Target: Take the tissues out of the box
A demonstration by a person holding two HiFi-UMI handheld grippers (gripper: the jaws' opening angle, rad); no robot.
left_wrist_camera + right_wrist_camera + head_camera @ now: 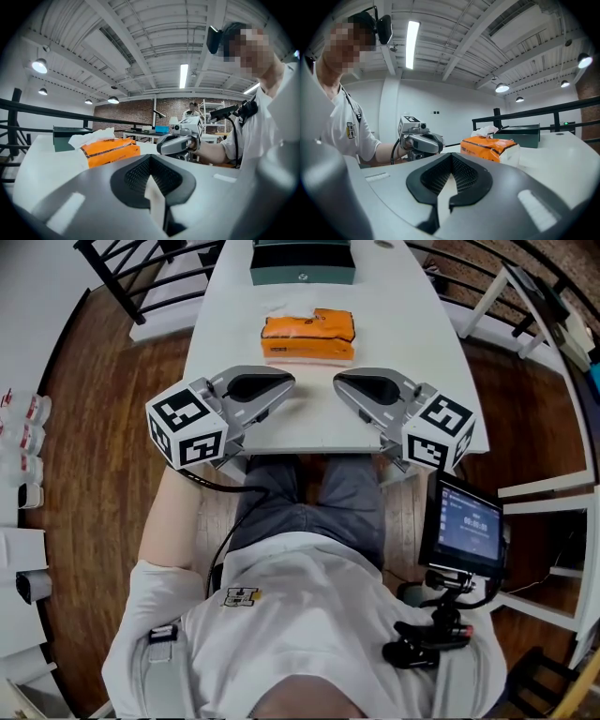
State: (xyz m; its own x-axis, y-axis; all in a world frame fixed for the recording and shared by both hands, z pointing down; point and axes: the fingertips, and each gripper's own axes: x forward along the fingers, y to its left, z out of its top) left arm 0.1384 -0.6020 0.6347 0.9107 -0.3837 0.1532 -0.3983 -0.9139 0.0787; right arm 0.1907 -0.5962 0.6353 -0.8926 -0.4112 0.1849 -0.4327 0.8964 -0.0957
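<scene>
Past the person's white shirt (309, 615), the grey left gripper (281, 383) and right gripper (343, 383) lay closed and empty, the orange soft tissue pack (307, 336) crosswise just ahead, midway between them.

Green case (302, 263) on white table (403, 352)

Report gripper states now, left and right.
Left gripper: closed, holding nothing.
Right gripper: closed, holding nothing.

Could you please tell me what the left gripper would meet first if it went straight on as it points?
Probably the right gripper, facing it tip to tip; the orange tissue pack sits off to the side.
</scene>
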